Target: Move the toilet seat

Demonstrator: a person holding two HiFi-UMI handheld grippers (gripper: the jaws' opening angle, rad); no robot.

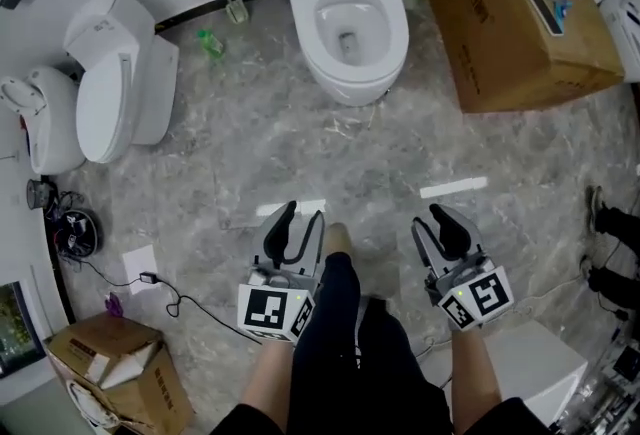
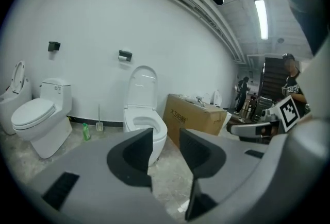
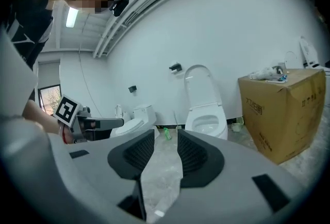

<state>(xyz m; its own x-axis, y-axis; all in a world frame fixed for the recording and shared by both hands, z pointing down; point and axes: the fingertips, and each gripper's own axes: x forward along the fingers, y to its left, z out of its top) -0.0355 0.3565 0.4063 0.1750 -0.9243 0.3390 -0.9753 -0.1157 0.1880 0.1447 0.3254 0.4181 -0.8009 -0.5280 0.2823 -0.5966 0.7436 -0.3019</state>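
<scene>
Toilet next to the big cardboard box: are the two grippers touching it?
Apart. The head view shows the left gripper and right gripper down by the person's legs, with grey floor between them and the toilet.

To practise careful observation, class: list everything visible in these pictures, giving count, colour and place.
open toilet: one, white, lid raised, centre at the wall
closed toilet: one, white, left of it
third toilet: one, white, far left
large cardboard box: one, brown, right of the open toilet
small cardboard box: one, brown, near left
bottle: one, green, floor between the toilets
toilet brush: one, pale, by the wall
charger cable: one, black, floor at left
left gripper: one, grey, jaws apart, empty
right gripper: one, grey, jaws apart, empty
</scene>
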